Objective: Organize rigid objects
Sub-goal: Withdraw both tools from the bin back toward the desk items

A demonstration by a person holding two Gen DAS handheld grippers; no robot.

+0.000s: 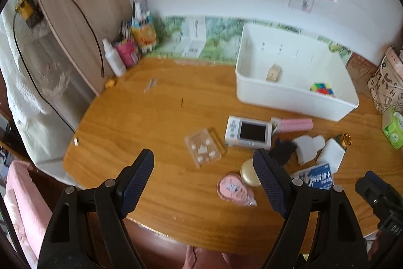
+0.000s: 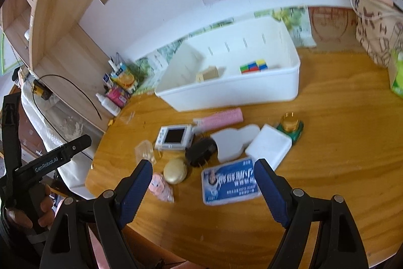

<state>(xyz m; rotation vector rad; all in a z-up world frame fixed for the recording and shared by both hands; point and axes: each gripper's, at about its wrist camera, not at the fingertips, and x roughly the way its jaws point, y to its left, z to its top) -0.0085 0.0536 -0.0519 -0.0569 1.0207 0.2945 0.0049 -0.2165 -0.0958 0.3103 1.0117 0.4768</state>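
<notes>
Both tongs apart over the wooden surface (image 1: 141, 117), nothing gripped.

My left tongs (image 1: 204, 183) stand wide open above the near edge, with the clear plastic case (image 1: 204, 146) and the pink round item (image 1: 233, 188) lying between and beyond the tips, untouched. My right tongs (image 2: 202, 189) are equally spread, framing the blue printed card (image 2: 230, 180), which lies flat on the surface below them. Just past it I see the gold round case (image 2: 175, 170), a black object (image 2: 201, 151) I can't identify through the blur, the white handheld device (image 2: 174, 137) and the pink comb-like piece (image 2: 221, 117). The white bin (image 2: 234, 92) sits at the back, already holding 2 things: a small wooden block (image 2: 209, 73) and a multicoloured cube (image 2: 253, 66).
</notes>
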